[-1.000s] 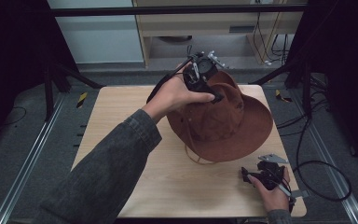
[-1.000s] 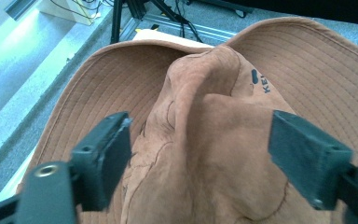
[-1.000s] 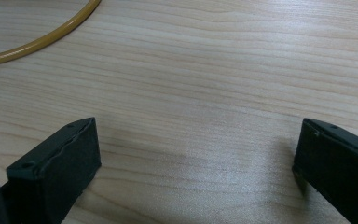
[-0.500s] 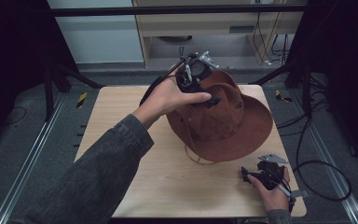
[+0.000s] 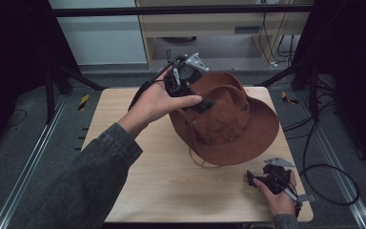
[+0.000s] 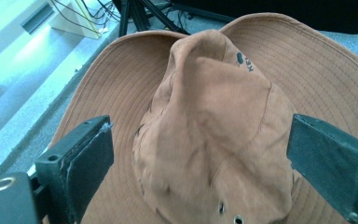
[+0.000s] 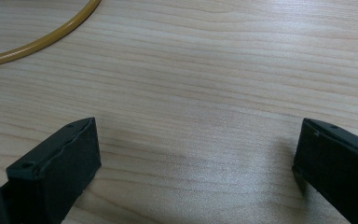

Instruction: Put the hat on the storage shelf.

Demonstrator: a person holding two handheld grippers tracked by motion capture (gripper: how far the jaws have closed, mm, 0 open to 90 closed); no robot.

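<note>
- A pale wooden table (image 5: 171,181) stands on grey flooring in a dark-framed bay, with a light cabinet and trailing cables behind it; the person's forearms enter from the near edge.
- Nearest, at the table's near-right corner, the right gripper (image 5: 253,180) rests low on the wood in the person's right hand (image 5: 279,198); its 2 jaws stand wide apart over bare wood, holding nothing; a loop of tan cord (image 7: 42,39) lies just ahead of it.
- Mid-table, a brown wide-brimmed hat (image 5: 240,124) sits right of centre, crown up and creased, with the cord trailing out from under its near brim.
- Farther off, the left gripper (image 6: 198,158) hovers at the hat's far-left side in the left hand (image 5: 155,102); its 2 jaws are spread, 1 on each side of the crown, touching neither side as far as can be seen.
- The crown's long crease runs straight away from the left gripper, between the jaws; the left hand is by far the nearer to it, so closing there would likely pinch the crown across its width.
</note>
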